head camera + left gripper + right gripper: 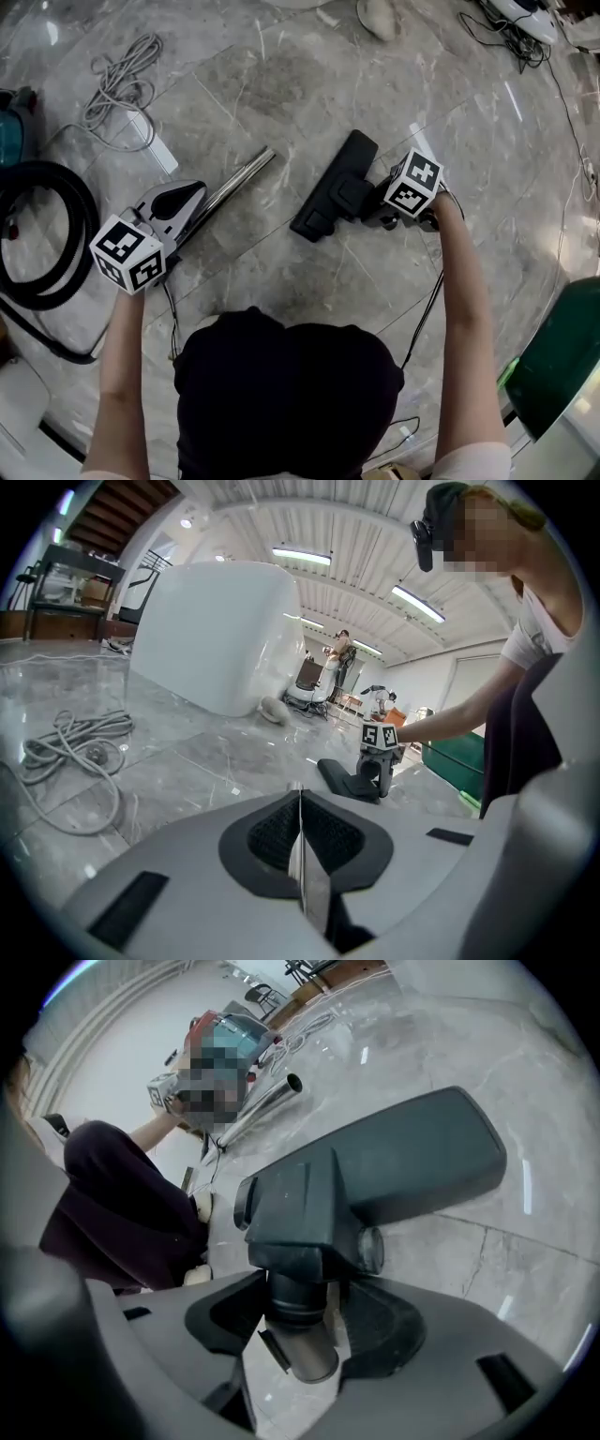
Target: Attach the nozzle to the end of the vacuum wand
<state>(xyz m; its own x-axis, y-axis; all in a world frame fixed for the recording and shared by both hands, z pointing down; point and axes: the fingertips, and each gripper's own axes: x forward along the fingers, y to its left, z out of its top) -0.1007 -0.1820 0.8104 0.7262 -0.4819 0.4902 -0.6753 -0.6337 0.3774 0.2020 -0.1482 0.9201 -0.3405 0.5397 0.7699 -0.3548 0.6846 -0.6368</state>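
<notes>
The black floor nozzle (333, 192) lies on the marble floor ahead of me, its round neck (300, 1321) pointing back at my right gripper (382, 216). The jaws of the right gripper (305, 1312) stand wide on either side of that neck, and a gap shows beside it. To the left, the shiny metal vacuum wand (239, 180) runs out from my left gripper (186, 204) toward the nozzle. The left gripper (298, 803) is shut, with a strip of the wand's metal showing between its jaws. In the right gripper view the wand (267, 1101) slants toward the nozzle (375, 1185).
A black hose (47, 234) loops at the far left beside a teal machine (14, 122). A grey cord coil (122, 89) lies behind the wand. A green object (562, 356) stands at the right, and a large white block (220, 630) stands farther off.
</notes>
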